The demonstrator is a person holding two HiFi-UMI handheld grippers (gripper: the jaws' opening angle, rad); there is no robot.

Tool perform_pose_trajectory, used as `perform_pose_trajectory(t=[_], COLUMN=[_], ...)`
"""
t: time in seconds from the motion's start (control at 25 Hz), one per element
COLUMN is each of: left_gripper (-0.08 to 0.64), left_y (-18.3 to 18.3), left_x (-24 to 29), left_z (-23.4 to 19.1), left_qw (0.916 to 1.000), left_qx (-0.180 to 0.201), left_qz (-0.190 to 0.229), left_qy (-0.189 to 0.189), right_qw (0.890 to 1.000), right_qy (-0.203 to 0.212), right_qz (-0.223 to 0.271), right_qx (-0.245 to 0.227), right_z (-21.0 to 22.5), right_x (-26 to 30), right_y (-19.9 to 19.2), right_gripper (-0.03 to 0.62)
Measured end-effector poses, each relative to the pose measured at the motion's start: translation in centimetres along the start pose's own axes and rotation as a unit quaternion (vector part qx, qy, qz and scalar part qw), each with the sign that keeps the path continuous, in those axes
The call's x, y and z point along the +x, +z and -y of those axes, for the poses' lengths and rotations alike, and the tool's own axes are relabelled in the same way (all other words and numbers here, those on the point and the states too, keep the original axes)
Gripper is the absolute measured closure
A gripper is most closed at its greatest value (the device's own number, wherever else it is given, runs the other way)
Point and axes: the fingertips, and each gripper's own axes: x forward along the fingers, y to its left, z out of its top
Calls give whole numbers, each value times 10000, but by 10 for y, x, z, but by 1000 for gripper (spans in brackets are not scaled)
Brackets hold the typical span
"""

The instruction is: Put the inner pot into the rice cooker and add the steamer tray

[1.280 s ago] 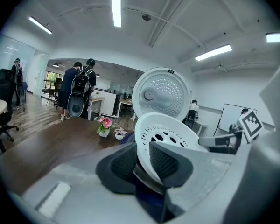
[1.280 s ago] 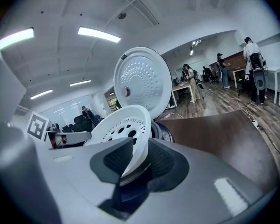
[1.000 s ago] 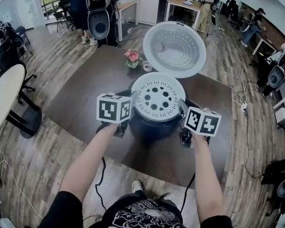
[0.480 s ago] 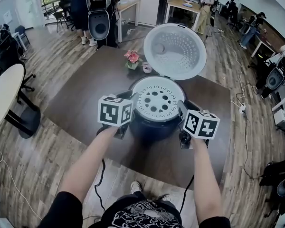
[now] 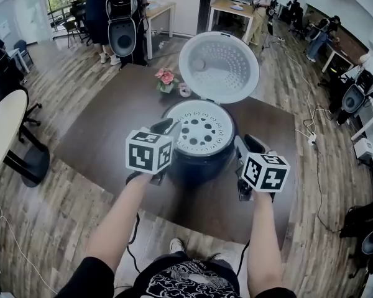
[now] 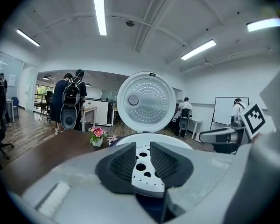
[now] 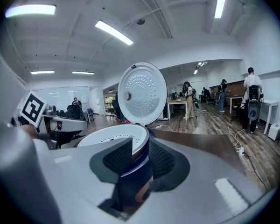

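Steamer tray seated in the mouth of the open rice cooker at the middle of the table. The left gripper and right gripper flank it, each with jaws narrowly parted and pinching nothing; tray and cooker wall show beyond the gaps. Judged step: seating the tray. Draw both grippers outward evenly, avoid nudging the rim, and confirm the tray lies level. The inner pot, if present, is hidden beneath the tray. Whether the left tip touches the rim is unclear.

One rice cooker, one steamer tray, two grippers, one flower pot, one brown table.
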Motion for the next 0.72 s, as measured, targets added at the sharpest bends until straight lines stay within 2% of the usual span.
perform_pose_trajectory(t=[0.32,0.72], left_gripper=[472,491], left_y=[1,6], left_x=[-2,-28], left_z=[45,73], left_qw=[9998,9985], left_qx=[128,138], left_qz=[110,402], left_qy=[-118,354], right_qw=[9994,9975], right_qy=[-116,261], right_qz=[304,497], right_qx=[-118,-435], right_z=[27,42], right_x=[-42,-71], right_y=[8,19], right_gripper=[525,592])
